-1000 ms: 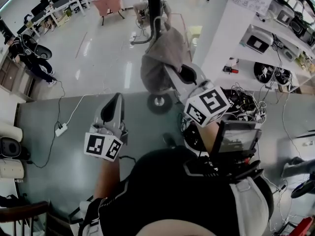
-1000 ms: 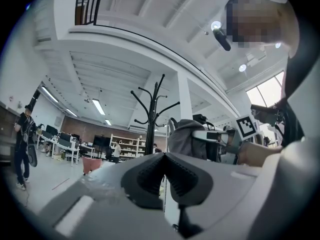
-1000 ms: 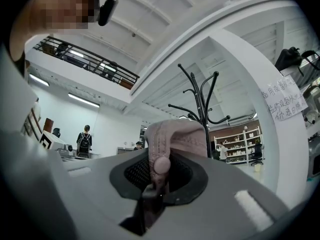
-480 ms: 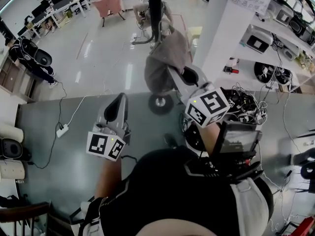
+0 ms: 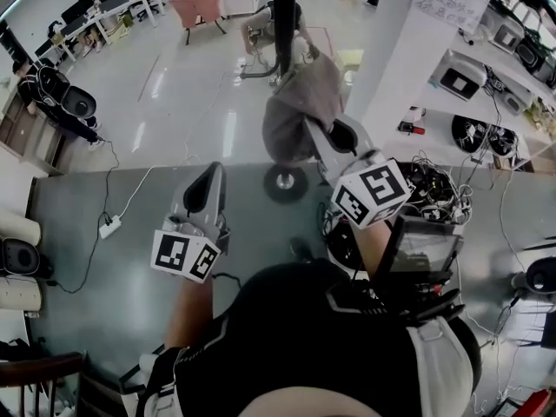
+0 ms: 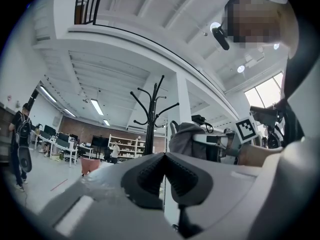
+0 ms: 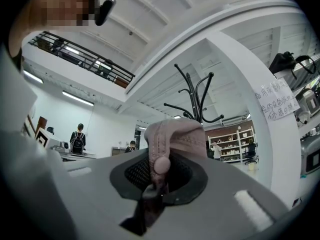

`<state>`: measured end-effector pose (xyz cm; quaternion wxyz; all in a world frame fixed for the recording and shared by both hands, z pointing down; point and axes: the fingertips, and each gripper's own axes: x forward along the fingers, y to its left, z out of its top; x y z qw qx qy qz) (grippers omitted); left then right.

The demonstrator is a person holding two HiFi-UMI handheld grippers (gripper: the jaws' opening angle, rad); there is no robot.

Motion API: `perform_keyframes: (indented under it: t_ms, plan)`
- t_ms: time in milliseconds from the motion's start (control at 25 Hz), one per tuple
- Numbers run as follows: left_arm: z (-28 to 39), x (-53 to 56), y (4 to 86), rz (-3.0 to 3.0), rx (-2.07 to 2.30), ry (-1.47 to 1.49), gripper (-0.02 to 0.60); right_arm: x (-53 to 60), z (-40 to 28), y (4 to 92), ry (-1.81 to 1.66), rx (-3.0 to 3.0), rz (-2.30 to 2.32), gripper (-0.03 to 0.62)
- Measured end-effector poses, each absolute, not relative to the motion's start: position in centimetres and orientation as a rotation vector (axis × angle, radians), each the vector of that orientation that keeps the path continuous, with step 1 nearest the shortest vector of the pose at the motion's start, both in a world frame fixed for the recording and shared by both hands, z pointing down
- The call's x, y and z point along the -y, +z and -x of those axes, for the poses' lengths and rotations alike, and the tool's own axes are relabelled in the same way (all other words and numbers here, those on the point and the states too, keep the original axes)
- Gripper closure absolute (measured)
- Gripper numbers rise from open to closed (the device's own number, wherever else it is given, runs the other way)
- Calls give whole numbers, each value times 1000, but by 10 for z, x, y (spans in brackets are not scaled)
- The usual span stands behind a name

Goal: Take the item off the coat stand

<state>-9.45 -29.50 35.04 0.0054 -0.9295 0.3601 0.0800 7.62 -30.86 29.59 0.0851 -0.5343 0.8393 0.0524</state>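
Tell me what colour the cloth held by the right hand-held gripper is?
The soft fabric garment is a plain dusty pinkish-grey, best seen in the right gripper view.

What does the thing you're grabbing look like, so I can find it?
Find the tall black coat stand by the white pillar. Just in front of it hangs a soft pinkish-grey garment, pinched in the right gripper. It is the only cloth there, and it has a round button.
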Motion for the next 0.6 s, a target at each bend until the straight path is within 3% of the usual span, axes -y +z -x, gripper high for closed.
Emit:
perform_keyframes:
  t_ms: [600]
  plan:
    - [97, 302, 355, 2913, -1147, 261, 561, 314, -78, 298, 157, -2512, 1612, 548]
